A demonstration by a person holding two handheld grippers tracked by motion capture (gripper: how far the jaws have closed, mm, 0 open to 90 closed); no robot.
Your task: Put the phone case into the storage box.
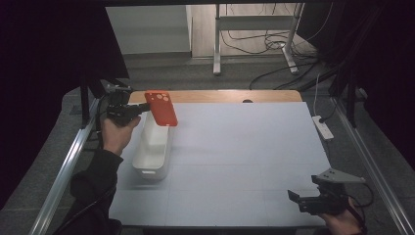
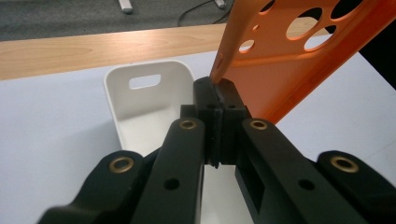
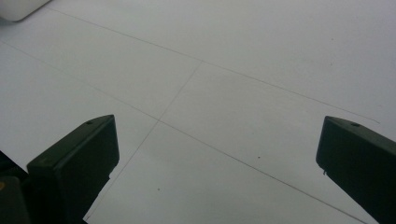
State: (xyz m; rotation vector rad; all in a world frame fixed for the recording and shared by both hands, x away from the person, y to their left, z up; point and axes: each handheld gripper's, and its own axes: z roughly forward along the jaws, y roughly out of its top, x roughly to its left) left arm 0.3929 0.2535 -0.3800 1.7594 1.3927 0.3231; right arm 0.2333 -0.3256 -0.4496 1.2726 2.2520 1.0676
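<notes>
White table (image 1: 235,161), seemingly empty white bin (image 1: 154,147); left fingers (image 2: 218,100) clenched on orange case (image 2: 299,60), right fingers (image 3: 364,154) released.

We saw the table (image 1: 235,161) running forward from the person's side. At its left, a bin (image 1: 154,152) lay on the surface, long side pointing away from us. The phone case (image 1: 161,108) hung above the bin's far end, tilted, pinched at one edge by the left gripper (image 1: 139,108), which sat just left of it. The right gripper (image 1: 306,198) rested near the table's front right corner, well apart from the bin. A power strip (image 1: 323,126) lay off the table's right edge.
</notes>
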